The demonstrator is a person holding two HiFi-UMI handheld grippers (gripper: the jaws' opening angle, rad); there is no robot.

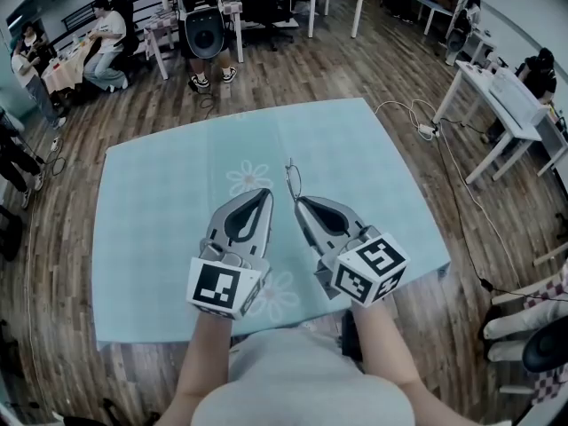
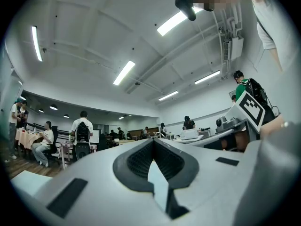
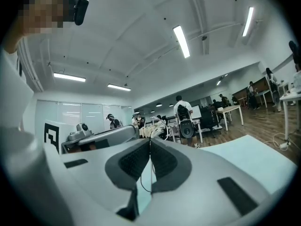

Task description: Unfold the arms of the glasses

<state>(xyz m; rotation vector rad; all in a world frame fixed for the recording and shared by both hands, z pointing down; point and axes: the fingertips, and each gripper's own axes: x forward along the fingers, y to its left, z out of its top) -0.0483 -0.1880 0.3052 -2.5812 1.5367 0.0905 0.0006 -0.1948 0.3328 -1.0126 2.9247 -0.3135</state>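
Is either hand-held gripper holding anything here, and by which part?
The right hand-held gripper pinches the glasses by thin frame wire; which part is unclear. The left hand-held gripper is shut, empty.

Pale flowered cloth [image 1: 160,238] covers, seemingly, a table [image 1: 160,336].

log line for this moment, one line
left hand-held gripper: shut, empty | right hand-held gripper: shut on thin wire-frame glasses | over pale blue tablecloth | glasses arms: cannot tell
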